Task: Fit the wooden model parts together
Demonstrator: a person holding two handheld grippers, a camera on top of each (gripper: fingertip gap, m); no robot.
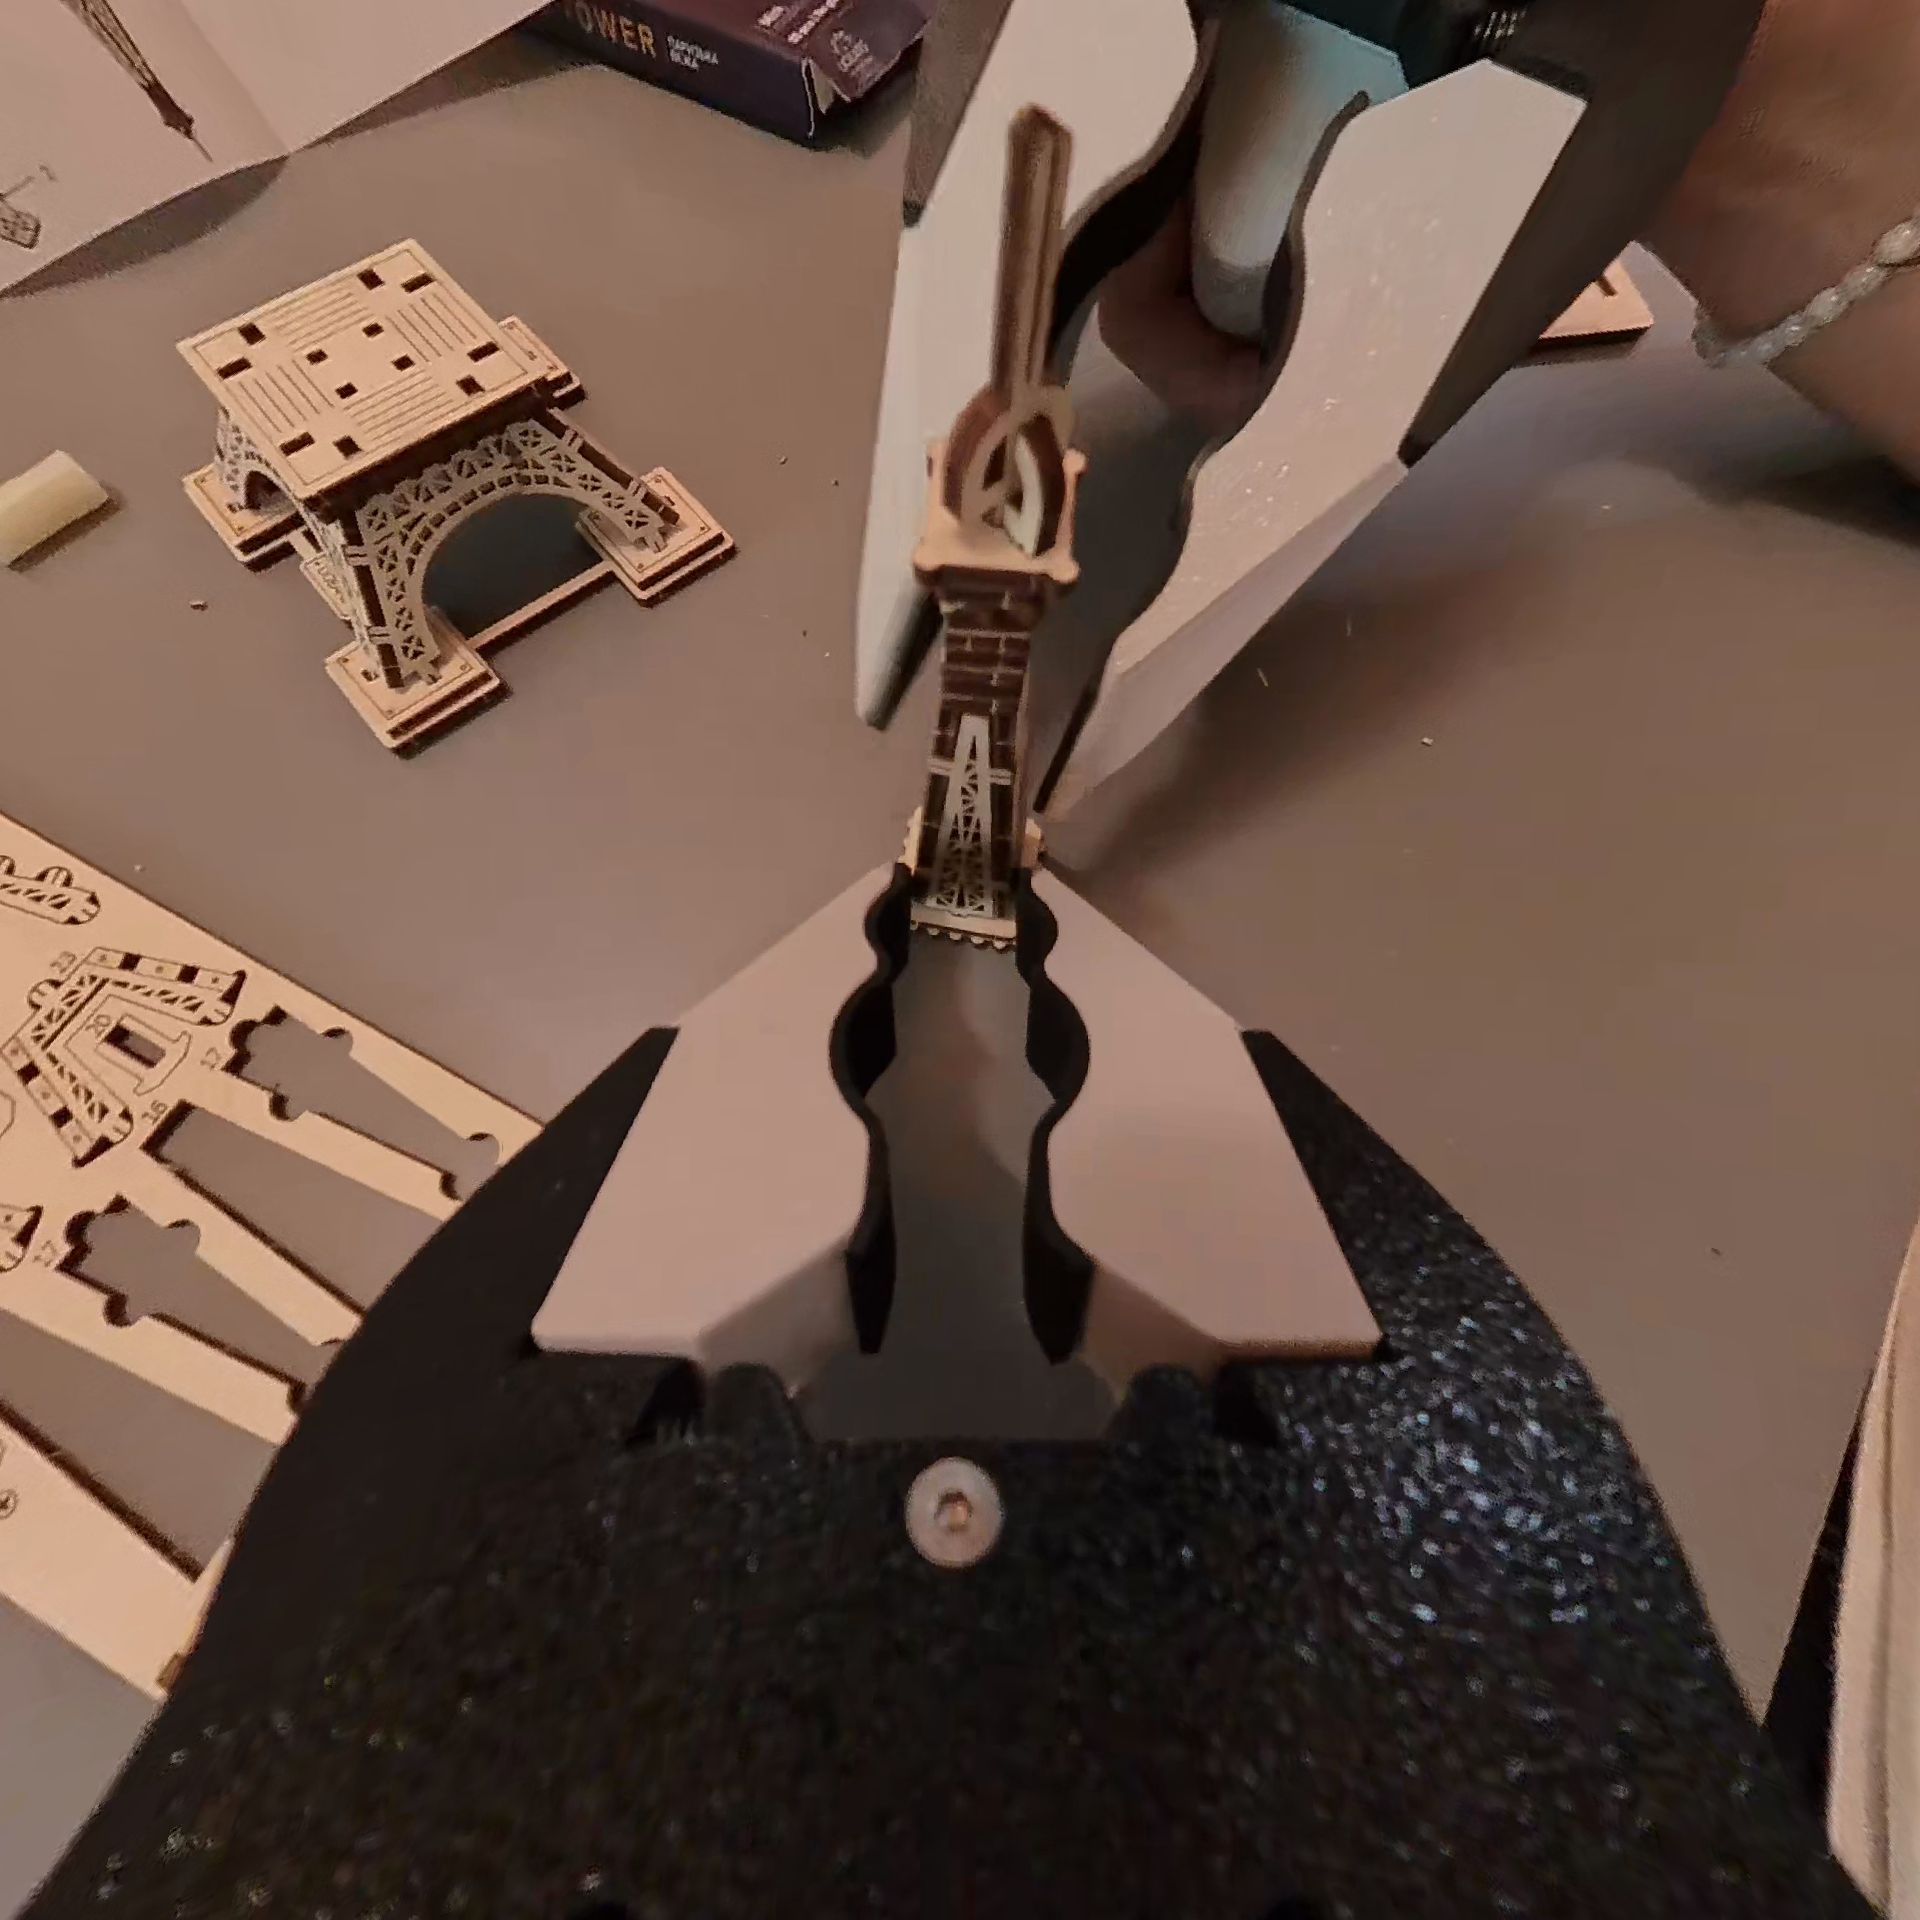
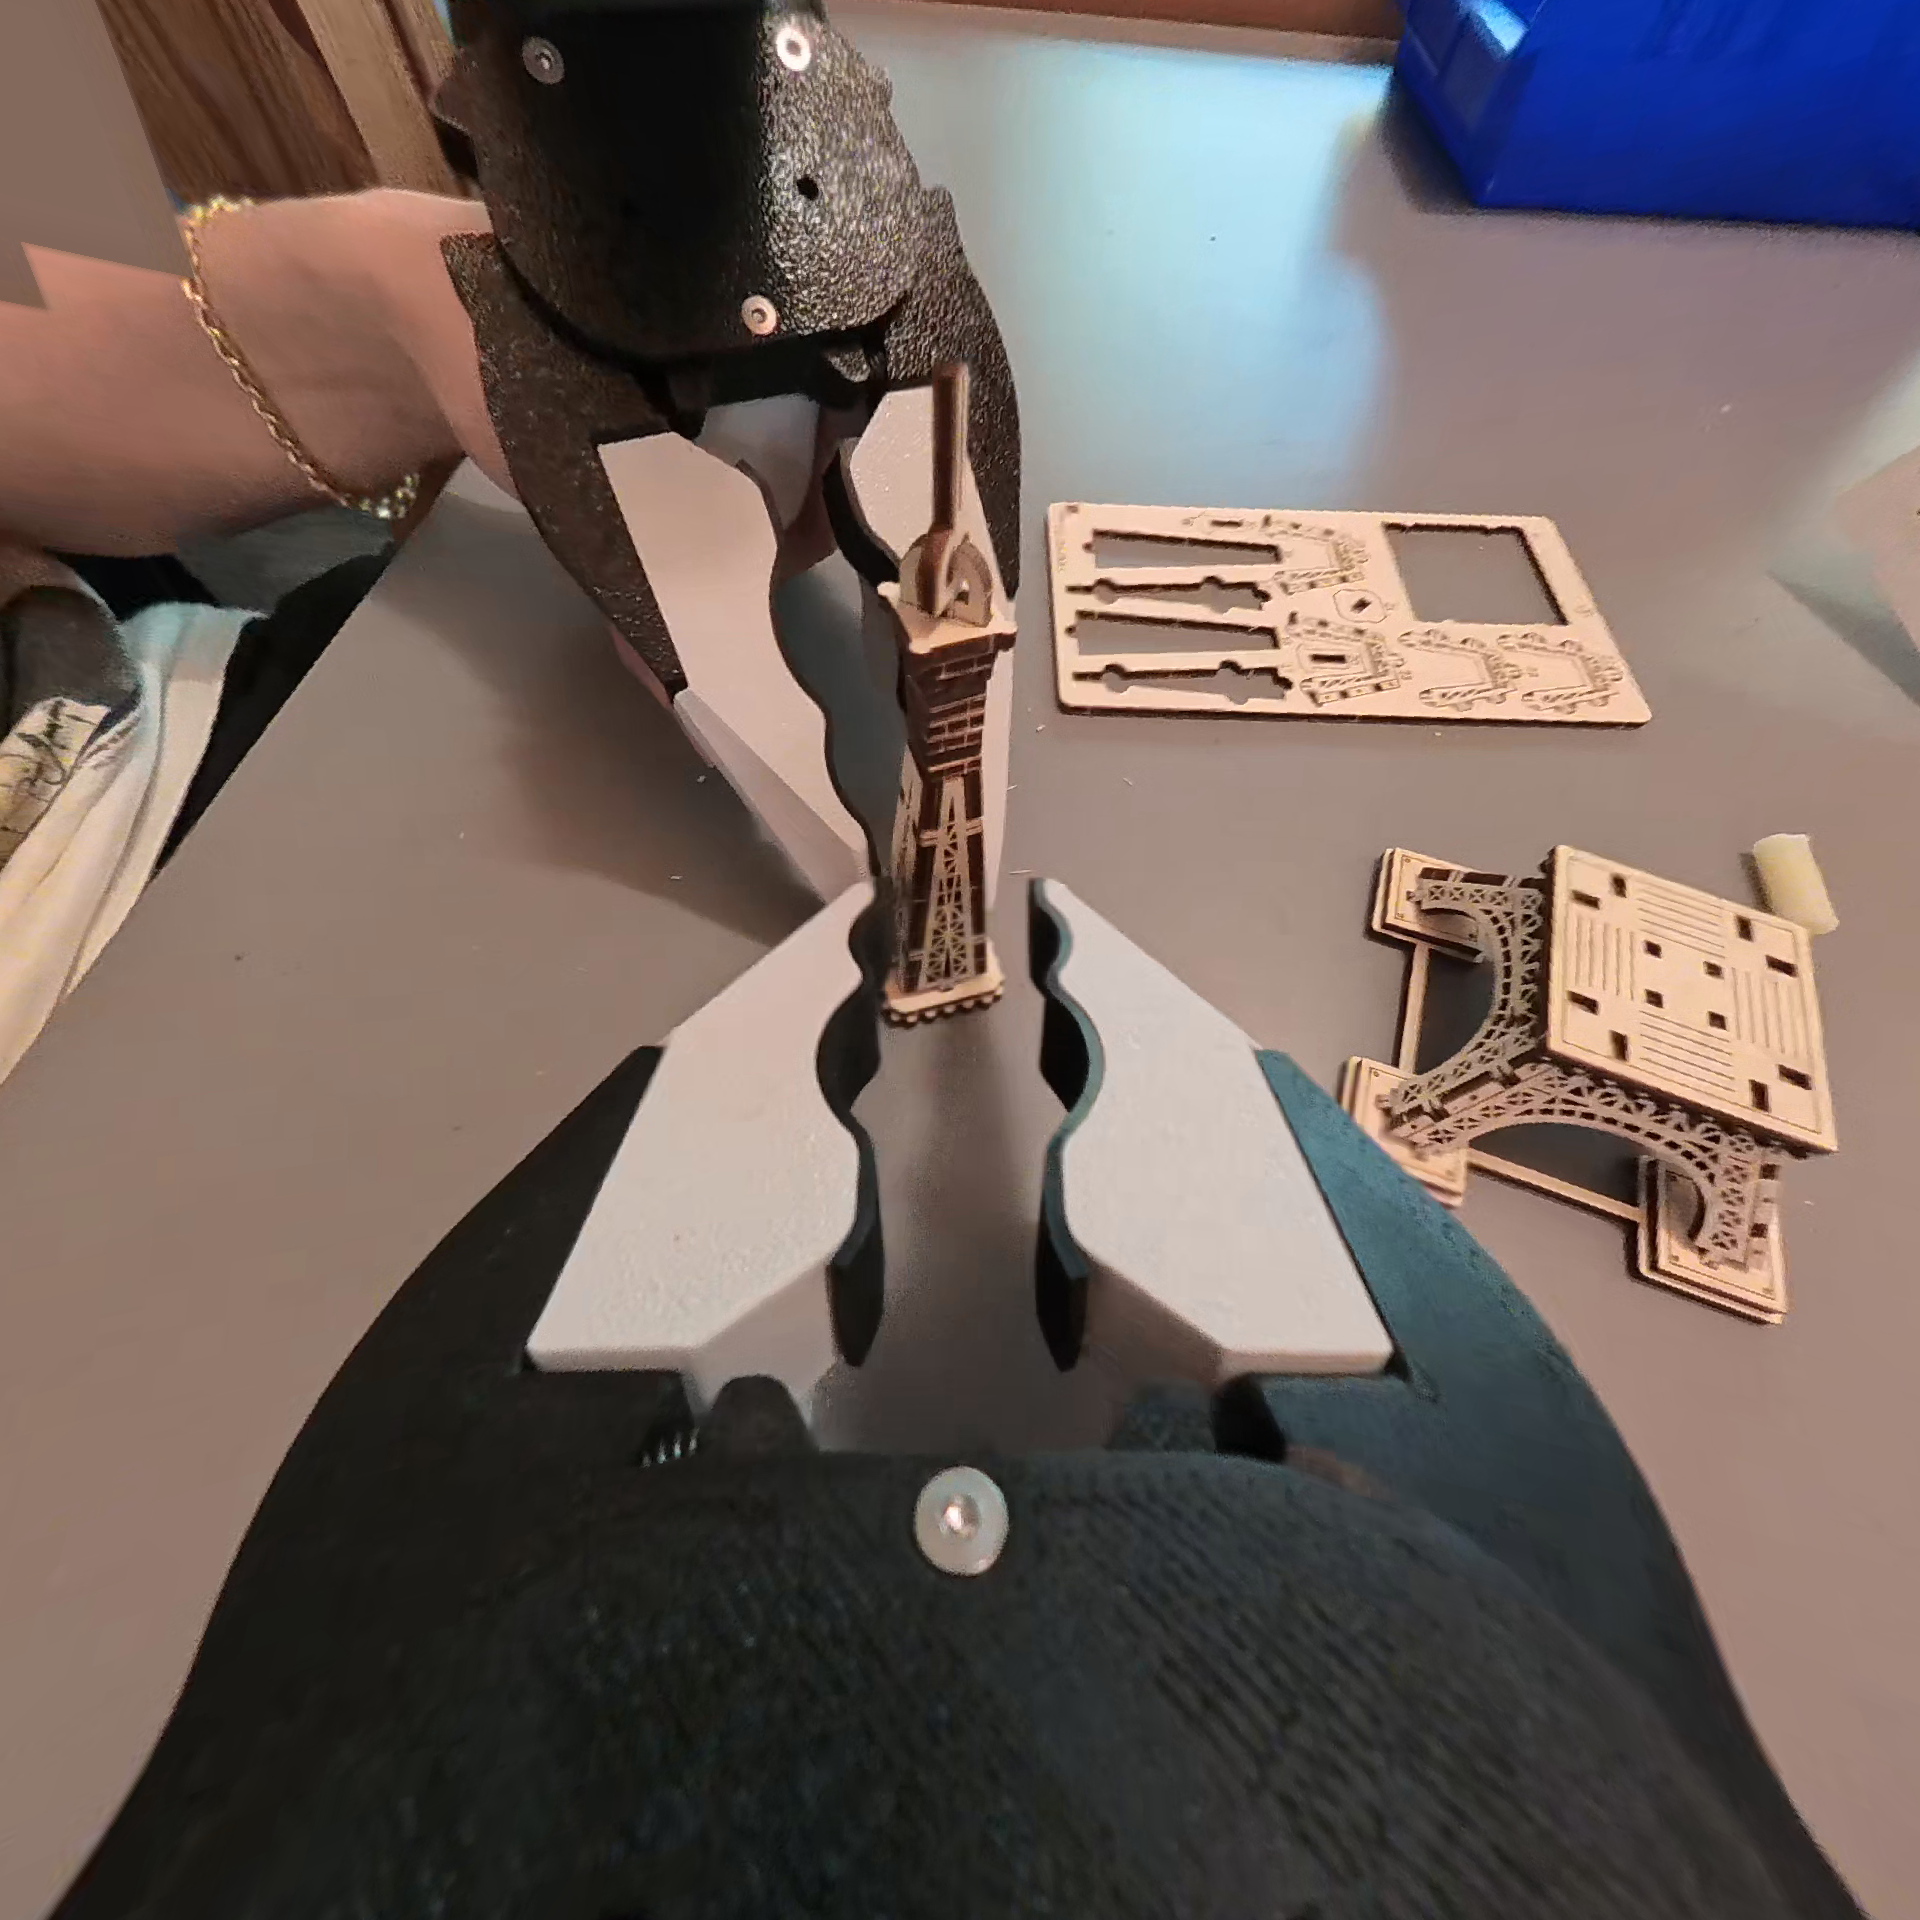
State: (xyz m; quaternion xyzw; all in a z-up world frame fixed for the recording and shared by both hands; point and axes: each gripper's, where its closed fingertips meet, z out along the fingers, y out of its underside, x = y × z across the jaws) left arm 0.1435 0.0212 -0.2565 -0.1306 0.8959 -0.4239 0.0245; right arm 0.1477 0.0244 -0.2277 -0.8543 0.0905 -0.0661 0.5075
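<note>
Your left hand-held gripper (image 1: 961,883) pinches the wooden tower spire (image 1: 982,665) at its lower end, fingertips pressed against both sides of the lattice base. The spire stands upright over the grey desk (image 1: 1455,935); whether its foot touches the desk cannot be told. Your right hand-held gripper (image 2: 951,894) has its jaws spread, one finger on each side of the spire's foot; in the right wrist view the left pad (image 2: 862,935) lies just beside the wood and the right pad stands apart from it. The arched tower base (image 1: 416,488) sits on the desk, well apart to the far left in the left wrist view, with a small pale block (image 1: 47,504) just to its left. A punched-out wooden parts sheet (image 1: 187,1122) lies near left. A dark box (image 1: 769,52) rests at the far edge.
</note>
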